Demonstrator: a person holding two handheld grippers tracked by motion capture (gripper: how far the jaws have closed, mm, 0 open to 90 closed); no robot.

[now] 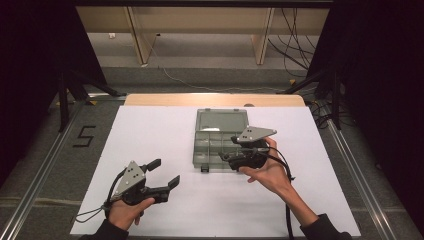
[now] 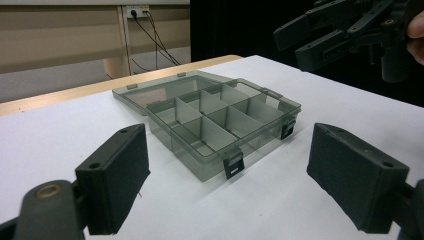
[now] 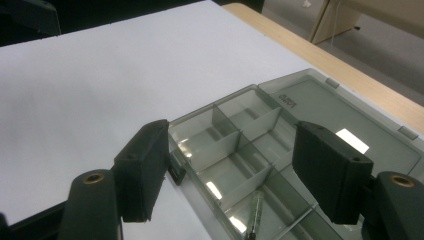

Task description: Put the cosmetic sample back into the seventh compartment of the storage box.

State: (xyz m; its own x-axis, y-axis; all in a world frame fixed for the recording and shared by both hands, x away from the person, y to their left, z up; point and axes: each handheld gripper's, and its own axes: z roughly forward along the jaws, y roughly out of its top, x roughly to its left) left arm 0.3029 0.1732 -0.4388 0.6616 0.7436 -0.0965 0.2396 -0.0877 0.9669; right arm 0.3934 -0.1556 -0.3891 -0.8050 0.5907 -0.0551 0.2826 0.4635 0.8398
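One clear grey organizer box (image 1: 219,145) is lying open on the white table (image 1: 150,130), right of centre, its long axis running away from the person and its lid (image 1: 221,120) lying flat at the far end. Two black latches (image 2: 233,167) are sitting on its near wall. A thin pen-like item (image 3: 255,210) is lying in one compartment, its length running roughly along the box.

The right gripper (image 1: 227,150) is hovering over the box's near compartments, jaws standing wide with nothing between them. The left gripper (image 1: 165,172) is resting low near the table's front left, jaws spread wide and empty, pointing toward the box.

Beyond the table, a grey floor, wooden furniture legs and loose cables are showing.
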